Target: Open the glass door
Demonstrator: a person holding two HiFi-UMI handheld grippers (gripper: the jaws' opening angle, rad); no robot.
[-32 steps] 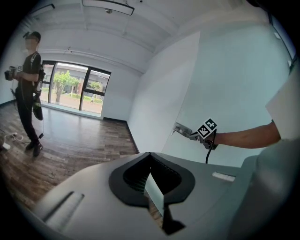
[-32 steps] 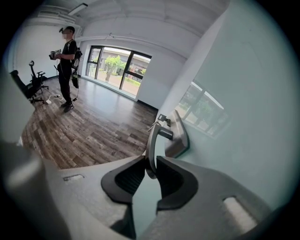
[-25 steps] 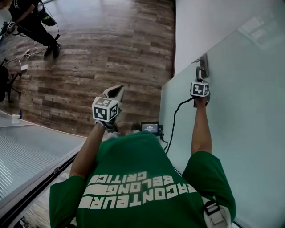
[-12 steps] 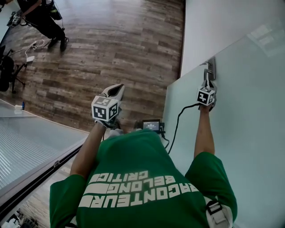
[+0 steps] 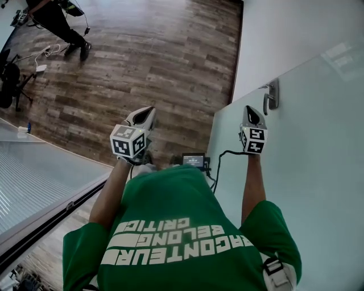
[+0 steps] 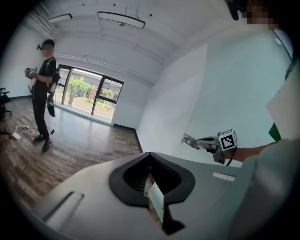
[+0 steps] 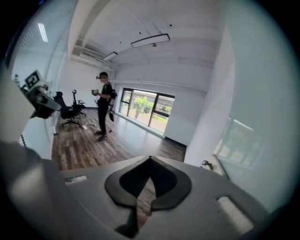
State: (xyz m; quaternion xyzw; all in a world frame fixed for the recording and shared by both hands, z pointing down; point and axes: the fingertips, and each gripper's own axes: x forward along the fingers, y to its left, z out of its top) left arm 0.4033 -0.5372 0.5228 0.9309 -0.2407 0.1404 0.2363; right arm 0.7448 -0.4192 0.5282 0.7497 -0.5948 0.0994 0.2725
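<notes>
Holds the right gripper (image 5: pixel 252 111) clenched on nothing, jaws pressed together, tips aimed at the metal lever handle (image 5: pixel 271 95) of the frosted glass door (image 5: pixel 318 170) but just short of it, not touching. Carries the left gripper (image 5: pixel 147 113) likewise closed and empty, out over the wood floor (image 5: pixel 165 62), well apart from the door, which fills the right side of the head view below a white wall (image 5: pixel 284 34). Shows, far across the floor, another person (image 5: pixel 54 17) in dark clothes standing near an office chair (image 5: pixel 8 79).
</notes>
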